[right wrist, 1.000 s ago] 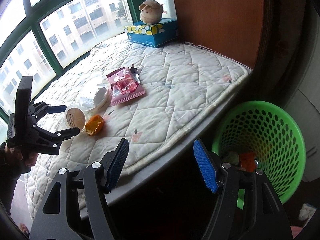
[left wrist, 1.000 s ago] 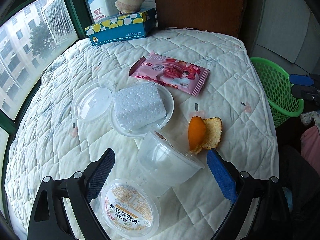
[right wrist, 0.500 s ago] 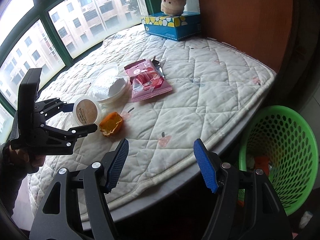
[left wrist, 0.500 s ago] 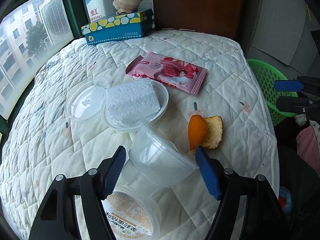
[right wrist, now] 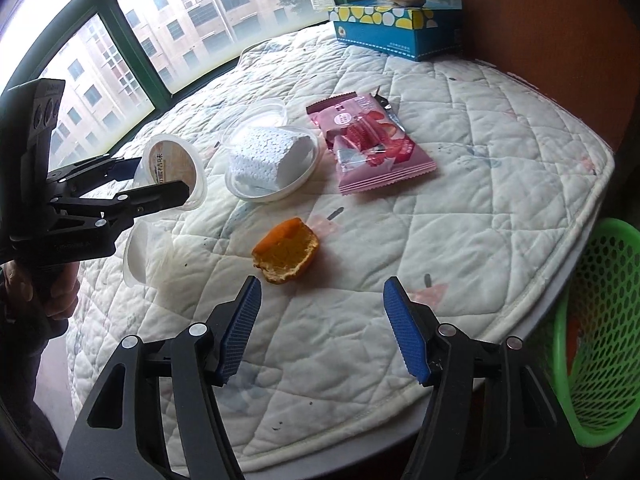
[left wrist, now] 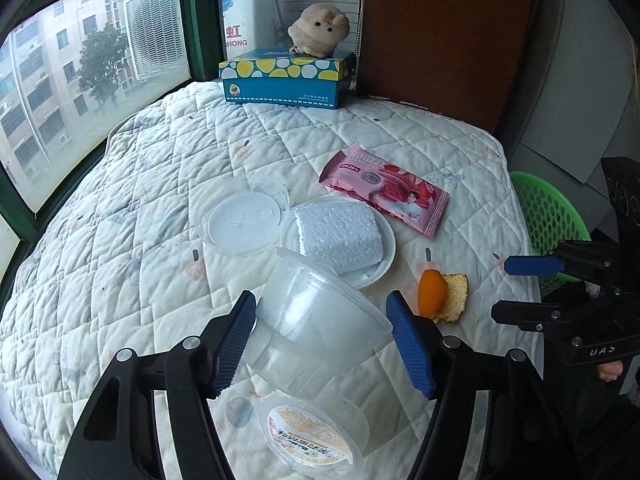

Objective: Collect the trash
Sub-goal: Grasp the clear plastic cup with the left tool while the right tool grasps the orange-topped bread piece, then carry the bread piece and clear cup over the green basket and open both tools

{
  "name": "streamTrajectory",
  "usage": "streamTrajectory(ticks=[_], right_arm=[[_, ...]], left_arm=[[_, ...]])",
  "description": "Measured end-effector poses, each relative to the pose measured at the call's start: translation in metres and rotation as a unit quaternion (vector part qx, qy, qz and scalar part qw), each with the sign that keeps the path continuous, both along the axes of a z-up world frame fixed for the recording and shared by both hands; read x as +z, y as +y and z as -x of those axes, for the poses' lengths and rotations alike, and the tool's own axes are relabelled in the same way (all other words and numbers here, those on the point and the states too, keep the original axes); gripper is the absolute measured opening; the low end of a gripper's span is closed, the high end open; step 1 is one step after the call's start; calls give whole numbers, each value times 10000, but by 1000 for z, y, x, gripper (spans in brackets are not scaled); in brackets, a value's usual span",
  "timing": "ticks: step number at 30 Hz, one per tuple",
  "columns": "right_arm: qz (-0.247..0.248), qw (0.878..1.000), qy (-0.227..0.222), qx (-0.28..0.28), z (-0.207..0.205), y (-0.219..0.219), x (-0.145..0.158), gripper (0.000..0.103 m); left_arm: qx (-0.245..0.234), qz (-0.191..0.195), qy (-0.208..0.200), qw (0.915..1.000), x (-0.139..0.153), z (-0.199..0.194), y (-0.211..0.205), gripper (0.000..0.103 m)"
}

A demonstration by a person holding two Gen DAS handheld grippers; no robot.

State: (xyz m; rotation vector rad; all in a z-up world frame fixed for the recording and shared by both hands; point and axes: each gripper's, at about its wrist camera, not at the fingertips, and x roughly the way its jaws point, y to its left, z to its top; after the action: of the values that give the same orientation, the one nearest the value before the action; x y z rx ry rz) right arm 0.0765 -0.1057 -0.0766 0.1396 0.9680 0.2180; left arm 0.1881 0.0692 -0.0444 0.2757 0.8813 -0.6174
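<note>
A clear plastic cup point(left wrist: 320, 320) sits tilted between the pads of my left gripper point(left wrist: 320, 300), raised a little off the quilt. The jaws are closing and the pads press its sides. From the right wrist view the cup point(right wrist: 148, 256) hangs under the left gripper point(right wrist: 164, 180). An orange peel point(right wrist: 286, 258) lies just beyond my right gripper point(right wrist: 322, 284), whose jaws are closing with nothing between them. A labelled cup point(left wrist: 312, 436), a foam block point(left wrist: 340, 236) on a clear plate and a pink wrapper point(left wrist: 384, 192) lie on the quilt.
A green mesh basket point(right wrist: 600, 320) stands below the quilted table's right edge with some trash inside. A clear lid point(left wrist: 240, 216) lies left of the foam. A blue tissue box point(left wrist: 284, 80) with a plush toy point(left wrist: 320, 30) sits at the back by the window.
My left jaws narrowed onto the clear cup and rose slightly with it. My right gripper swung from above the basket across the table edge and down toward the orange peel.
</note>
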Motion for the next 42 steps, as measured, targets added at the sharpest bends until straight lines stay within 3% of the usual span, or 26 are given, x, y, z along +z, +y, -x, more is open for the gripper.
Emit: streamTrajectory(ticks=[13, 20, 27, 42], right_arm=[[-79, 9996, 216, -181, -33, 33, -25, 55], [241, 9994, 56, -233, -30, 36, -25, 41], [267, 9993, -81, -253, -16, 23, -16, 32], [126, 9971, -421, -617, 24, -37, 14, 30]], left_arm=[[235, 224, 35, 9995, 2, -9, 14, 64], [239, 230, 0, 9995, 5, -8, 10, 64], [213, 232, -29, 9995, 10, -3, 0, 64], [-140, 325, -121, 9993, 29, 27, -59, 64]])
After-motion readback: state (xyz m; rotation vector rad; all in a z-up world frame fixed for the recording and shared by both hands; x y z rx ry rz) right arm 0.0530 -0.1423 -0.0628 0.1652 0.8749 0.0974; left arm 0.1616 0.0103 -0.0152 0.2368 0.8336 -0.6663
